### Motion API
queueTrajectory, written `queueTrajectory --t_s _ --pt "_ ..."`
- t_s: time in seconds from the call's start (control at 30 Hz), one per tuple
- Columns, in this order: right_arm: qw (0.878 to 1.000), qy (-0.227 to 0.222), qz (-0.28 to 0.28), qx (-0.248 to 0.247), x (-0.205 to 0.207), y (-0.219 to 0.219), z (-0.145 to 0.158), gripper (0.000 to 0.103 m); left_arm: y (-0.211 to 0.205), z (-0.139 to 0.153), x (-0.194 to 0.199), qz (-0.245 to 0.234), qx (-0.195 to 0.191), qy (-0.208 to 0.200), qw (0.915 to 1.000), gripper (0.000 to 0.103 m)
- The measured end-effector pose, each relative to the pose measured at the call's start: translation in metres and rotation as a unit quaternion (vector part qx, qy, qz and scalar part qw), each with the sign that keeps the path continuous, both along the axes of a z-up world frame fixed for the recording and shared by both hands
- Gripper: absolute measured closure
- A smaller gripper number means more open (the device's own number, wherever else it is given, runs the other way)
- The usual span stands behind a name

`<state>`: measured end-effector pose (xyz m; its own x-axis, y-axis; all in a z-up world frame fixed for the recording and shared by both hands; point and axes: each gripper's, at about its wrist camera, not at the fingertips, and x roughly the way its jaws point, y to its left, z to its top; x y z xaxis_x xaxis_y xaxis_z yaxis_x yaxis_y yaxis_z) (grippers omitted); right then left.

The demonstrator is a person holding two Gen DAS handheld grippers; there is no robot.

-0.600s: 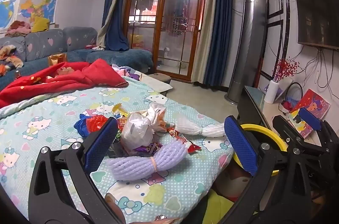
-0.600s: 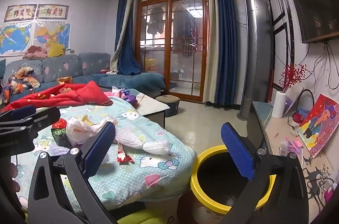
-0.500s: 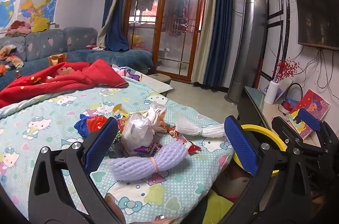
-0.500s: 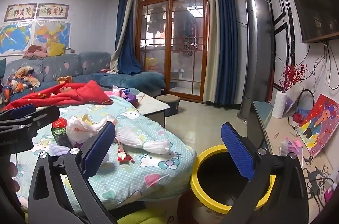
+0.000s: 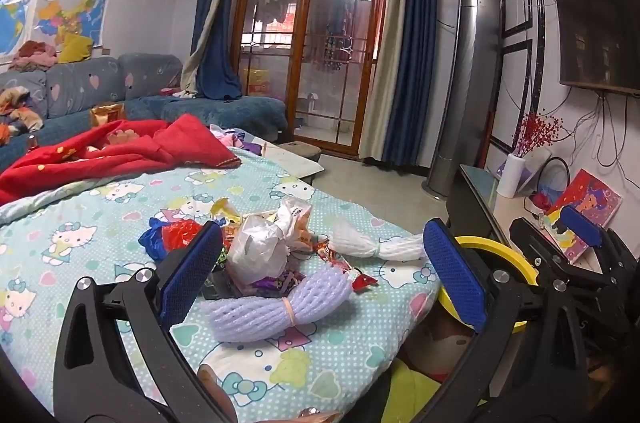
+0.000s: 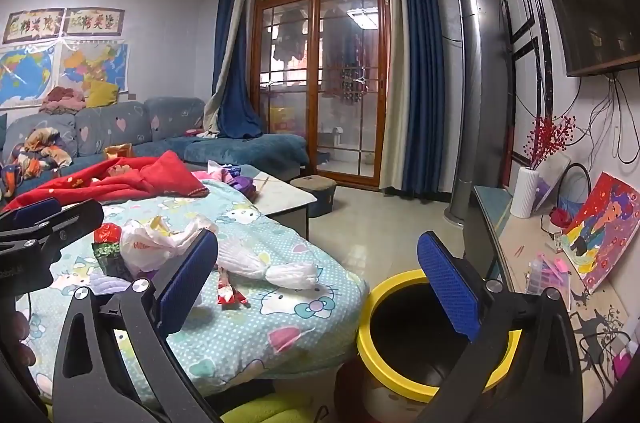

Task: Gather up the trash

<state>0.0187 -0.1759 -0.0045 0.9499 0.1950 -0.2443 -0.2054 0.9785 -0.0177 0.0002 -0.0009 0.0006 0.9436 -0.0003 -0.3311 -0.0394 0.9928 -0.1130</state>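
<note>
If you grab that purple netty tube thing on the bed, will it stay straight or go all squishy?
Probably squishy. The purple foam net looks like soft, holey mesh, and the rubber band pinches it in, so it likely gives under a squeeze. Its ends would probably droop a little. It looks very light, and lying on the soft bedsheet, a push would more likely slide it than roll it.

From my remote seat, very little is legible. Two framed calligraphy banners [image 6: 64, 23] hang side by side on the far wall above the maps; each carries large dark Chinese characters, too soft for me to read reliably. The white plastic bag [image 6: 150, 249] on the bed shows orange printing that starts with what looks like an "M"; the rest is crumpled out of reading. The bedsheet [image 5: 100, 235] repeats a cartoon cat print with no words I can make out. The red wrapper [image 6: 228, 293] shows no readable print.
</note>
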Motion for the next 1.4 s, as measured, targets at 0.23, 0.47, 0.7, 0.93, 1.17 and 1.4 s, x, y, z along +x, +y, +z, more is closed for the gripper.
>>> queueTrajectory --t_s 0.23,0.47,0.7,0.93,1.17,1.4 --pt "1.000 -0.002 0.000 0.002 0.0001 -0.0012 0.0022 0.006 -0.0013 0.0022 0.0018 0.000 0.001 -0.001 1.0000 0.010" --pt "1.000 -0.003 -0.001 0.003 0.0004 -0.0023 0.0038 0.006 -0.0012 0.0023 0.0014 0.001 0.002 -0.002 1.0000 0.010" --pt "1.000 -0.003 -0.001 0.003 0.0002 -0.0024 0.0036 0.006 -0.0015 0.0024 0.0015 0.001 0.002 -0.003 1.0000 0.010" --pt "1.000 -0.003 -0.002 0.003 0.0001 -0.0027 0.0035 0.006 -0.0015 0.0022 0.0013 0.000 0.003 -0.004 1.0000 0.010" --pt "1.000 -0.003 -0.001 0.004 0.0001 -0.0026 0.0027 0.006 -0.0056 0.0074 0.0009 0.002 0.002 -0.003 1.0000 0.010" --pt "1.000 -0.002 0.000 0.004 -0.0001 -0.0023 0.0031 0.006 -0.0064 0.0068 -0.0001 0.002 0.003 -0.004 1.0000 0.010"
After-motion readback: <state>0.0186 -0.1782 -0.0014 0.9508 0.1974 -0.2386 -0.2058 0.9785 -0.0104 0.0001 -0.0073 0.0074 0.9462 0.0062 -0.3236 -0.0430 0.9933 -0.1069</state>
